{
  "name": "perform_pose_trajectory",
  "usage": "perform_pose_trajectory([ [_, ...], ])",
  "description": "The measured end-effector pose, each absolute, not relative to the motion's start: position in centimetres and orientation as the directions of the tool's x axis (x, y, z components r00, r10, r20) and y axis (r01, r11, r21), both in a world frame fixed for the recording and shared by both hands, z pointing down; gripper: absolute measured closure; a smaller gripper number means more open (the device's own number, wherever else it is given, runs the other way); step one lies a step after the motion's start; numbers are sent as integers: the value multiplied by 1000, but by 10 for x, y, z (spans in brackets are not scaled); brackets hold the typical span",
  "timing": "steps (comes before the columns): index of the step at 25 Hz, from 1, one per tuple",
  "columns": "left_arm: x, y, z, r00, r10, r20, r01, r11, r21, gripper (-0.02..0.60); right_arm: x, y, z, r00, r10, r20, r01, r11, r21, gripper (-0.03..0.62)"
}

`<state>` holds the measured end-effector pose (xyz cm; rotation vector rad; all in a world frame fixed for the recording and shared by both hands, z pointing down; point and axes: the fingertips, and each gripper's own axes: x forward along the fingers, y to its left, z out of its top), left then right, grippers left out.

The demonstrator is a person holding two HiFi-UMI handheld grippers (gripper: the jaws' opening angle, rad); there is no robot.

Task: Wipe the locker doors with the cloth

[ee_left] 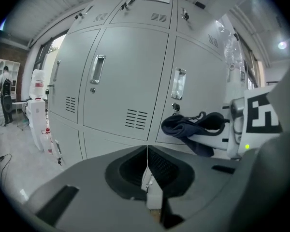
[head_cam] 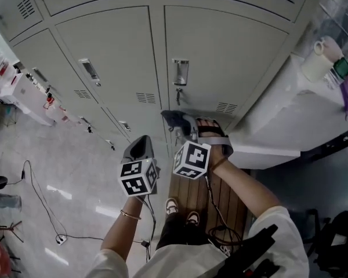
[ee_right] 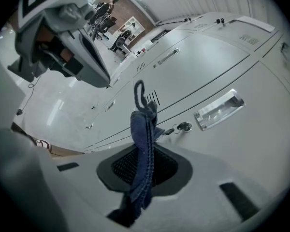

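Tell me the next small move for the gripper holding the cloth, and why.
Probably ease the right gripper forward until the dark blue cloth presses on the locker door. Its jaws are shut on the cloth, which sits near the key lock but seems short of the panel.

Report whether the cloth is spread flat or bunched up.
Bunched: the cloth sits as a narrow folded wad pinched in the right gripper, not spread out.

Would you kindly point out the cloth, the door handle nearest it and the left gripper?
cloth (ee_right: 143, 139): right gripper view, the folded blue middle above the jaws.
door handle (ee_right: 218, 109): right gripper view, its recessed metal plate.
left gripper (ee_left: 146, 150): left gripper view, the seam where its shut jaws meet.
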<state>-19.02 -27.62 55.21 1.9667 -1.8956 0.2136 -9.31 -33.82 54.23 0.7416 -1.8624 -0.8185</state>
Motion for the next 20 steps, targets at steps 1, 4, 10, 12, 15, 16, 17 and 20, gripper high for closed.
perform_pose_trajectory([
  [1, -188, -278, 544, 70, -927, 368, -985, -6, 172, 572, -90, -335, 536, -382, -770, 511, -158, 599, 785, 548],
  [4, -180, -281, 517, 74, -939, 337, -988, -22, 155, 572, -81, -324, 516, -401, -762, 508, -215, 618, 756, 548],
  [10, -159, -281, 464, 86, -958, 275, -990, -52, 130, 572, -62, -297, 480, -448, -747, 492, -364, 655, 663, 548],
  [12, -153, -280, 446, 88, -965, 249, -990, -59, 125, 572, -53, -294, 464, -456, -759, 464, -419, 643, 641, 548],
  [15, -141, -278, 419, 94, -975, 203, -990, -70, 119, 572, -34, -294, 433, -465, -793, 395, -531, 606, 592, 548],
  [16, -136, -276, 411, 97, -977, 188, -990, -75, 119, 572, -26, -294, 422, -464, -806, 368, -571, 589, 571, 548],
  [17, -131, -275, 404, 100, -980, 172, -990, -80, 119, 572, -18, -294, 412, -461, -820, 340, -612, 571, 547, 548],
  [20, -116, -269, 388, 106, -985, 133, -989, -90, 120, 572, 8, -293, 388, -445, -855, 265, -730, 518, 445, 548],
])
